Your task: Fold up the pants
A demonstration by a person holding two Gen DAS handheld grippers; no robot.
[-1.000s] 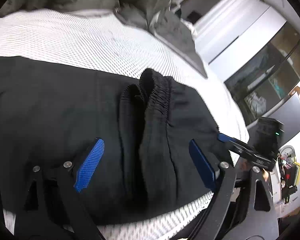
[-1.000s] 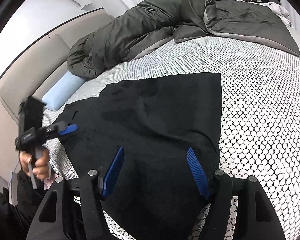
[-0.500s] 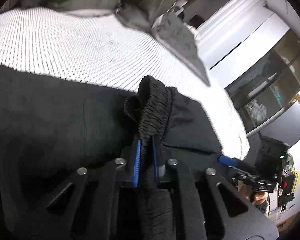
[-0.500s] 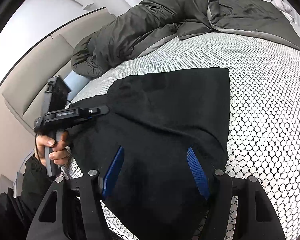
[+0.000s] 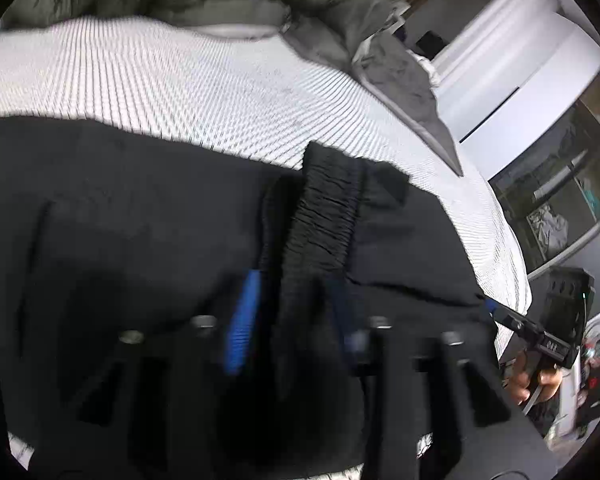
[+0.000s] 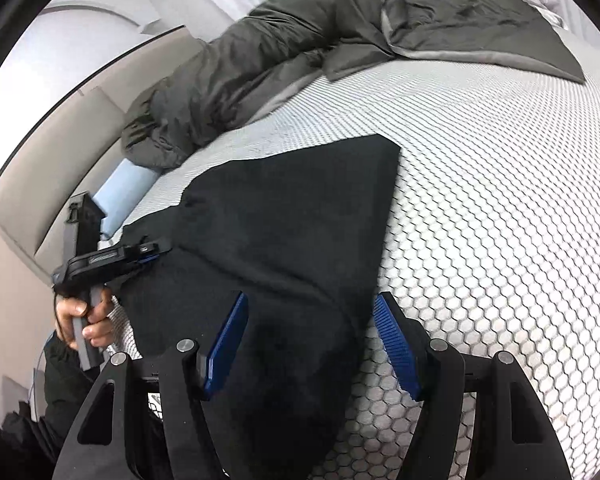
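Black pants (image 6: 292, 208) lie spread on the white honeycomb mattress (image 6: 500, 200). In the left wrist view, which is blurred, their gathered elastic waistband (image 5: 324, 216) stands up in a bunch. My left gripper (image 5: 292, 320) straddles that bunch and its jaws are opening, with the fabric still between the parted blue pads (image 5: 240, 320). From the right wrist view the left gripper (image 6: 148, 250) sits at the pants' left edge, held by a hand (image 6: 84, 316). My right gripper (image 6: 310, 344) hangs open just above the pants' near edge, nothing pinched. The left wrist view shows it (image 5: 500, 314) at the right.
A dark grey-green duvet (image 6: 300, 40) is heaped along the far side of the bed. A light blue pillow (image 6: 128, 184) lies by the beige headboard (image 6: 60, 160). White cupboards and dark glass shelving (image 5: 560, 184) stand beyond the bed.
A second ago my left jaws were wide around the waistband. They then shut on it, and their pads have now parted again. The left hand rose over the pants. The right gripper stayed open.
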